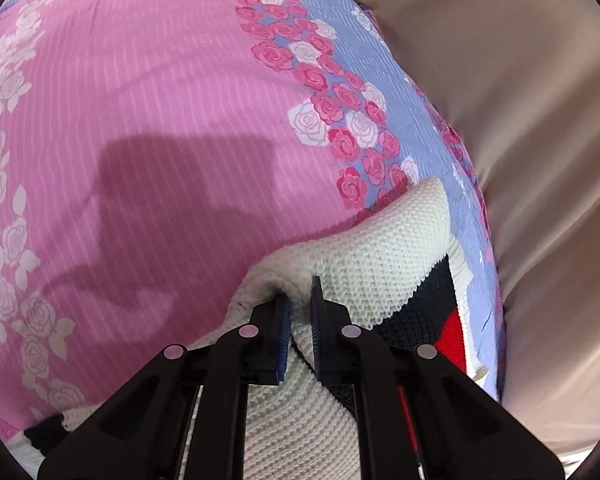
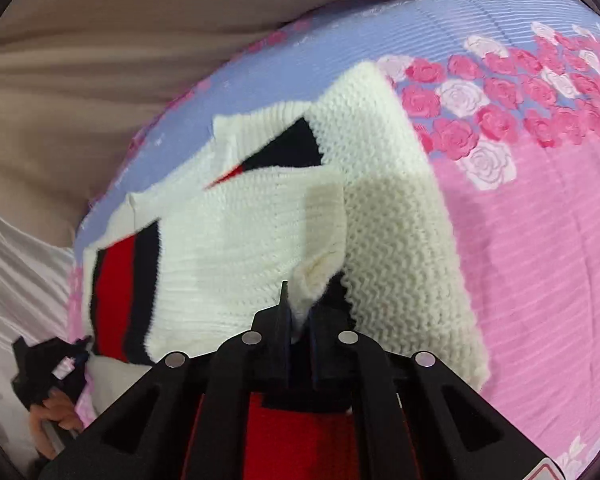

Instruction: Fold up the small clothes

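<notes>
A small white knit sweater (image 2: 240, 232) with black and red stripes lies partly folded on a pink and lilac rose-print sheet (image 2: 540, 240). My right gripper (image 2: 300, 312) is shut on a white fold of the sweater's edge and holds it up. In the left wrist view my left gripper (image 1: 300, 300) is shut on another white edge of the same sweater (image 1: 380, 256), lifted off the sheet (image 1: 140, 120). The left gripper and the hand holding it also show in the right wrist view at the lower left (image 2: 48, 376).
Beige cloth (image 1: 540, 120) borders the sheet on the far side, and shows in the right wrist view (image 2: 80, 60) too. A pale striped fabric (image 2: 16, 280) lies at the left of the right wrist view.
</notes>
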